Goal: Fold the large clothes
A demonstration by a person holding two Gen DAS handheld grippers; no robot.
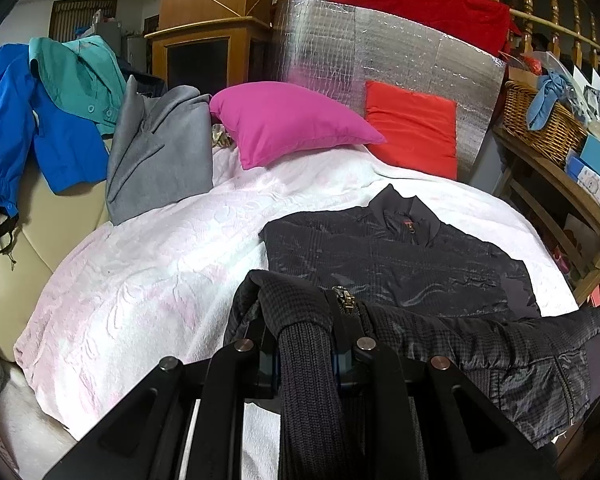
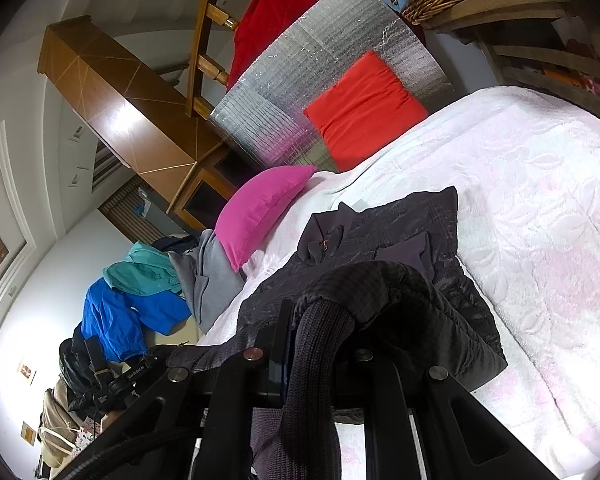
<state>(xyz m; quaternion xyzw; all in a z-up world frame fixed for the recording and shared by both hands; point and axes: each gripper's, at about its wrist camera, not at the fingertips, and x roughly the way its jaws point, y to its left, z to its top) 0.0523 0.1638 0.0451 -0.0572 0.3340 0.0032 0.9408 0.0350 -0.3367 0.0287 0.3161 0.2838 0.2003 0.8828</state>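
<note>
A black quilted jacket (image 1: 384,264) with a zip collar lies on the pale pink bedspread (image 1: 140,272). My left gripper (image 1: 305,320) is shut on the jacket's ribbed knit hem (image 1: 306,380) near the zipper end, lifting it over the jacket body. My right gripper (image 2: 320,336) is shut on another part of the ribbed hem (image 2: 312,368), holding it above the jacket (image 2: 400,240). The lifted hem stretches between the two grippers. The fingertips are mostly hidden by fabric.
A magenta pillow (image 1: 288,120) and a red cushion (image 1: 414,128) rest against a silver foil panel (image 1: 380,48) at the bed's far end. Grey (image 1: 160,152), teal and blue garments (image 1: 16,120) hang at left. A wicker basket (image 1: 540,120) sits on wooden shelves at right.
</note>
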